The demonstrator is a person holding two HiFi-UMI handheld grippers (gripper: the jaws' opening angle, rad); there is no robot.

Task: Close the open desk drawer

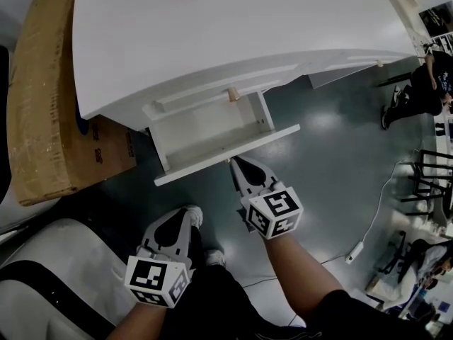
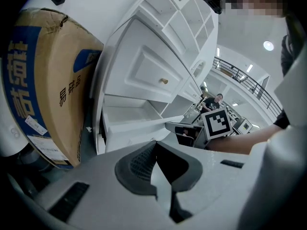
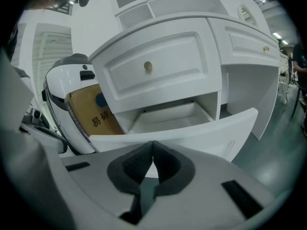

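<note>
Now, in your head view, your right tongs (image 1: 236, 164) point at the front panel of the open drawer (image 1: 212, 129) under the white bench (image 1: 212, 34), with the tips just beside it. Your left tongs (image 1: 190, 214) hang nearer you, apart from it. Your left gripper view shows those tongs pressed together and empty, the drawer ahead. Your right gripper view shows the tongs closed on nothing, the drawer front just beyond their tips.

Right claw (image 3: 153, 146) closed, empty, close before front panel of open drawer (image 3: 211, 126).
</note>
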